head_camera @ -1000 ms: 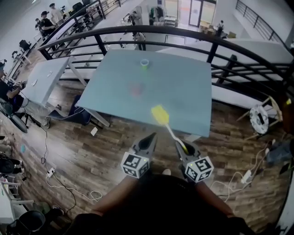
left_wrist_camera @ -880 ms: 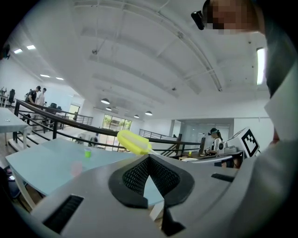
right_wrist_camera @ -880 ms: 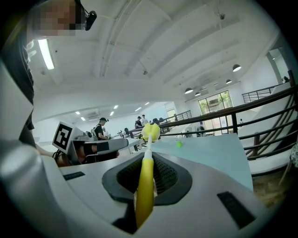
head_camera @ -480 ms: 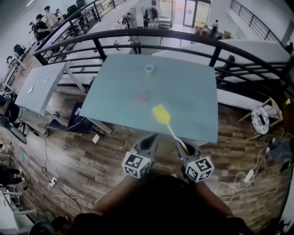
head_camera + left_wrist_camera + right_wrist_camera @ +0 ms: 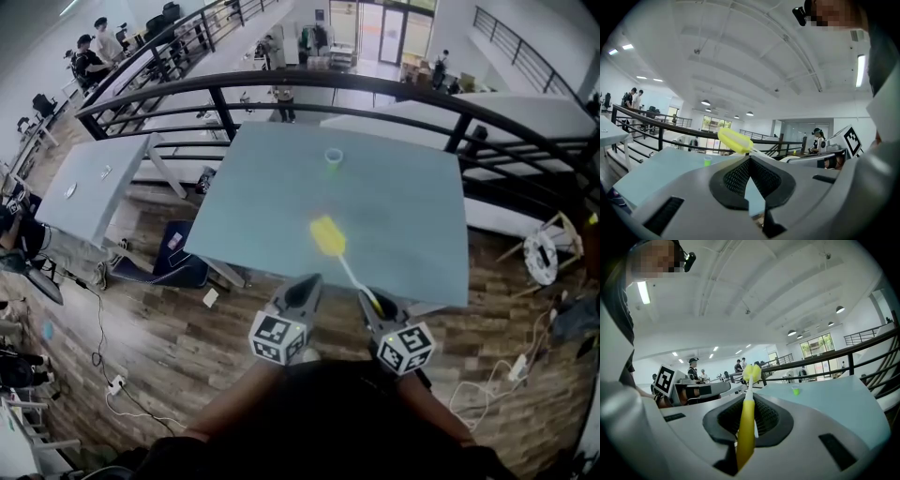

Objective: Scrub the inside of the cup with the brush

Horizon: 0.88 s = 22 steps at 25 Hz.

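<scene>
Approach step, I'd say: the right gripper (image 5: pixel 366 298) clamps the brush (image 5: pixel 327 235) by its handle, the left gripper (image 5: pixel 310 281) is closed and empty, and the cup (image 5: pixel 334 157) waits near the tabletop's (image 5: pixel 412 225) far edge, needing the left opened to steady it.

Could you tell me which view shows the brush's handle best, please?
The right gripper view: the brush sits clamped by its handle in the right gripper, close up. The head view shows the whole brush small, from above; the left gripper view shows mainly its head.
</scene>
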Available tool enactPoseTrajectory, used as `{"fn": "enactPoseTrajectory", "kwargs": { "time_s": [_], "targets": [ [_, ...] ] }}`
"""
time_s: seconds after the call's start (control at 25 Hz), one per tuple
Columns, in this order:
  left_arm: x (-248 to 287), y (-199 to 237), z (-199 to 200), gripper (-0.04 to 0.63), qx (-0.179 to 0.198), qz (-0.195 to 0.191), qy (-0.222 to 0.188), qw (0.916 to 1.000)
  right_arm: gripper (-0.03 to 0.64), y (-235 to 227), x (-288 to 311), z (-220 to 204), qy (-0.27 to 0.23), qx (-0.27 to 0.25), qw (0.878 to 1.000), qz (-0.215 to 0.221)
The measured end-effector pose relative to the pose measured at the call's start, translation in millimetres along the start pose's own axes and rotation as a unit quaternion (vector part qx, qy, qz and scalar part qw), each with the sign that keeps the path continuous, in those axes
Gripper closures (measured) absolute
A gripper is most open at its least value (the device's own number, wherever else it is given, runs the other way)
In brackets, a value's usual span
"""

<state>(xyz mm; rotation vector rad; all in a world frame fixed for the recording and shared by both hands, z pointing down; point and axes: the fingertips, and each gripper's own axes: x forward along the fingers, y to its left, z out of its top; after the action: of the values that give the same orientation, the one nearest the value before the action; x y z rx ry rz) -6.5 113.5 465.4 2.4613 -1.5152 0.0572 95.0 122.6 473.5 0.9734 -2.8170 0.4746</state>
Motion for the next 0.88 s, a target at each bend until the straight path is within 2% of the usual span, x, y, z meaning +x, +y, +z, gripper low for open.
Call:
{"fn": "enactPoseTrajectory", "kwargs": {
  "time_s": [0.36, 0.88],
  "targets": [
    [-8.9, 28.0, -5.8, 0.586, -0.016, -0.012, -0.008, 0.9998, 0.575, 16.3, 26.8, -8.0, 0.017, 0.001, 1.0, 0.0],
    [29.5, 54.8, 6.3, 0.586, -0.02, 0.008, -0.008, 0.9997, 0.575, -16.4, 62.4, 13.0, 0.017, -0.006, 1.0, 0.025]
  ]
}}
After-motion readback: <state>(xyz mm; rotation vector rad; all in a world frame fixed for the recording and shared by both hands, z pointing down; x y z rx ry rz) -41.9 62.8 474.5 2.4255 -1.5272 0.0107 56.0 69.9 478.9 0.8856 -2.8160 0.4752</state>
